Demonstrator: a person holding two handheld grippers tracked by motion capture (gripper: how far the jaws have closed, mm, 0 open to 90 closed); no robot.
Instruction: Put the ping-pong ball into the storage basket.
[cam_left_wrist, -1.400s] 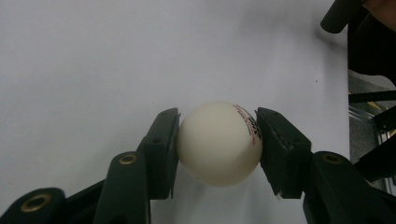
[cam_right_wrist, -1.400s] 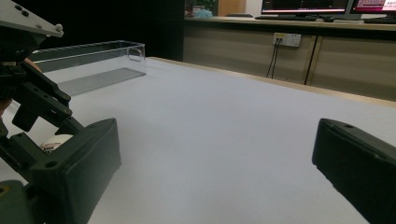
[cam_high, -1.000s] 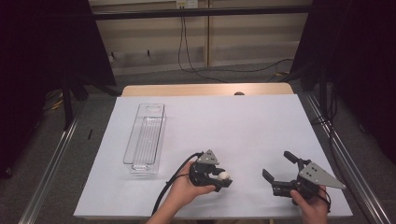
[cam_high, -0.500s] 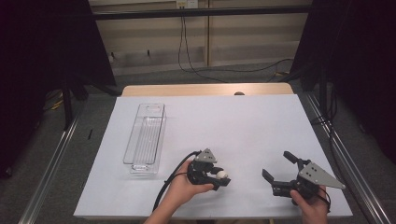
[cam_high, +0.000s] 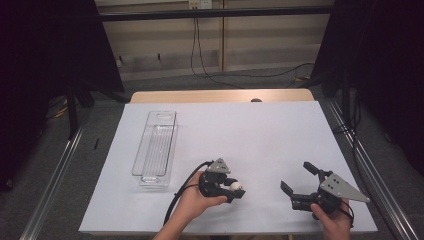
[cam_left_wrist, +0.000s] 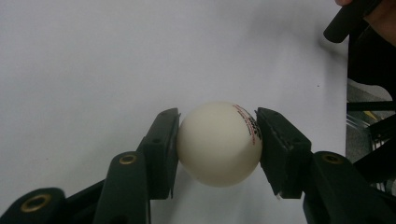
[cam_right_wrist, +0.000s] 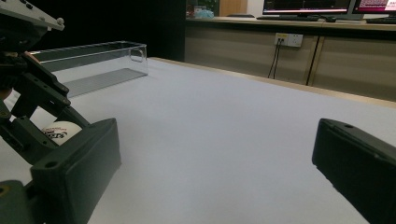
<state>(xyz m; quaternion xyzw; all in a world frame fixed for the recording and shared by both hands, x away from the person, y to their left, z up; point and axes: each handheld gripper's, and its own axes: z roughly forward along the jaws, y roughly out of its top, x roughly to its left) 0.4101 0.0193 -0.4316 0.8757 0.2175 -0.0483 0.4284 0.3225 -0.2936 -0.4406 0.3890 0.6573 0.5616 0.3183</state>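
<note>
**Ball clamped in your left gripper, right gripper standing wide**

Ball is sitting squarely between the two black jaws of your left gripper, low in the middle of the left gripper view; both pads are pressing on its sides, and the red and black print is facing the right-hand jaw. In the high view you are holding that left gripper low and just left of centre, above the white sheet, with the ball showing as a small white dot at its tip. To the lower right of that frame your right gripper is hanging over the sheet, well apart from the left one, its jaws spread with nothing between them. In the right gripper view those jaws are framing the bottom corners, and the ball is peeking out at the left edge. Farther up the high view, left of centre, the clear plastic bin is lying lengthways on the sheet. Beyond it the wooden table edge is running across the frame.
</note>
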